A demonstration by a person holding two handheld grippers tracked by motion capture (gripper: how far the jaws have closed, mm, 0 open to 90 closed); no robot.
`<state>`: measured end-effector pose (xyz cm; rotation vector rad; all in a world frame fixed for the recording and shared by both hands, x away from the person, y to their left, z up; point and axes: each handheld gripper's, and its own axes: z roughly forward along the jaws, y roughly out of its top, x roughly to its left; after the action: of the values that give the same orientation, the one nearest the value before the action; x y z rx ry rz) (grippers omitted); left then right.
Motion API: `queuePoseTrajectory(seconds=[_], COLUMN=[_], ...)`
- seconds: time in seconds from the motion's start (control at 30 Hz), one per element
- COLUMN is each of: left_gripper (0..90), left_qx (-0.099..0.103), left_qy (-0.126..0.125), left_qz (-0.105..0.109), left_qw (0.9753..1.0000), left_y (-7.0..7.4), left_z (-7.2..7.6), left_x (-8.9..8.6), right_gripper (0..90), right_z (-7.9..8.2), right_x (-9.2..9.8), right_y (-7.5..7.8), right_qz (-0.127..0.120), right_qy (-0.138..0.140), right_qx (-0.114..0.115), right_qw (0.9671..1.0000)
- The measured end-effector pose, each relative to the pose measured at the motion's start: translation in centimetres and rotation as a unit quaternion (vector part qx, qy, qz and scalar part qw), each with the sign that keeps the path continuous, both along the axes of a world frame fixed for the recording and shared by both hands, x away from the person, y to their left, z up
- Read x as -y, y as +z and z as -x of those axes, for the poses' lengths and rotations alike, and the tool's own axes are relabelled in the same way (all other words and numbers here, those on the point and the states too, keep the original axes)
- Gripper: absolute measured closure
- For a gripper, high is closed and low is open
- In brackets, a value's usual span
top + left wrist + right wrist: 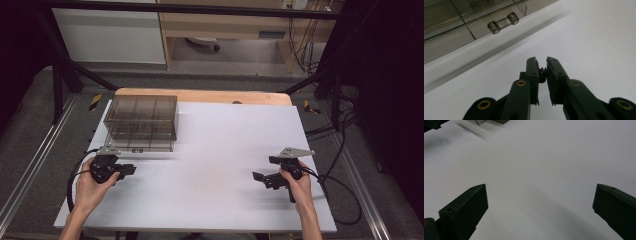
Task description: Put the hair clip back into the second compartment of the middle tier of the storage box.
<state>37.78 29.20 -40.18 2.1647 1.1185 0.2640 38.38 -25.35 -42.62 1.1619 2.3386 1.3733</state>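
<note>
Left hand-held gripper (131, 170), held in the left hand (90, 187), sits over the white table (215, 195) just in front of the smoky clear drawer unit (142, 122); jaws nearly pressed together, a thin gap between them, nothing held. Right hand-held gripper (262, 178), held in the right hand (299, 186), is well to the right of the drawer unit, jaws spread wide, nothing between them. The drawer unit stands at the table's far left; its bottom drawer's clear bar handle (503, 22) faces the left hand-held gripper.
</note>
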Motion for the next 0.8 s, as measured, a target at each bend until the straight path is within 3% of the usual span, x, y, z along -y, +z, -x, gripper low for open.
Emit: queuePoseTrajectory(seconds=[0.8], left_gripper=[79.4], left_qx=[0.01], left_qy=[0.0], left_qz=[0.007], left_qw=[0.9999], left_y=[1.2], left_z=[-0.2], left_x=[-0.1], right_gripper=[0.5], right_z=[0.0], right_x=[0.0], right_y=[0.0], right_qz=[0.001], right_qy=[0.0], right_qx=[0.0], right_qw=[1.0])
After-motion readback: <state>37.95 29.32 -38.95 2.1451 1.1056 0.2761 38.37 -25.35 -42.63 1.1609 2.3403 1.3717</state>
